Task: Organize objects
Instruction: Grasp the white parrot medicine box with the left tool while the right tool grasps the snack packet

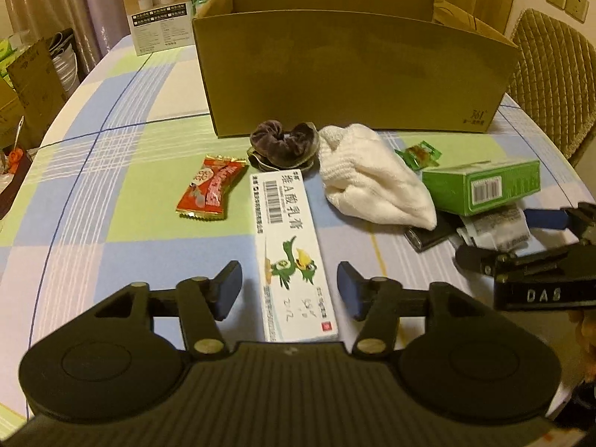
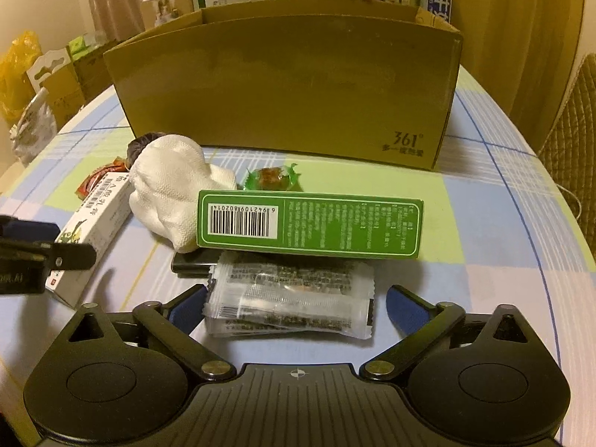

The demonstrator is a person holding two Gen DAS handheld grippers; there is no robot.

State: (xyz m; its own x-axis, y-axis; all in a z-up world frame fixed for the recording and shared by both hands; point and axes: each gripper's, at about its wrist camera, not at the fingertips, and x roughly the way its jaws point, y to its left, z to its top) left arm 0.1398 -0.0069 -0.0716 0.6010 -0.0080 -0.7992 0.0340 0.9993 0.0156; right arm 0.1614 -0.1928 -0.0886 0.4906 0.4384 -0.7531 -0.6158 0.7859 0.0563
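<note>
Items, loose on checked surface (image 1: pixel 111 171), all in front of open cardboard box (image 1: pixel 354 74):
- White carton (image 1: pixel 290 253), long, lying flat. Left tongs (image 1: pixel 289 290) spread, one pad each side, not touching.
- Clear packet (image 2: pixel 290 301), flat, its far edge just under green carton (image 2: pixel 311 223). Right tongs (image 2: pixel 298 303) spread around it.
- White cloth (image 1: pixel 368 178); brown scrunchie (image 1: pixel 283 143); red sweet wrapper (image 1: pixel 210 192); green sweet (image 2: pixel 273 178).

Handling, as judged: close squarely across white carton's narrow width, lift level, clear box wall. Slide packet free before lifting, lest green carton tip.

Unclear: box interior hidden; dark flat object (image 2: pixel 193 262) under cloth and carton unidentified.
</note>
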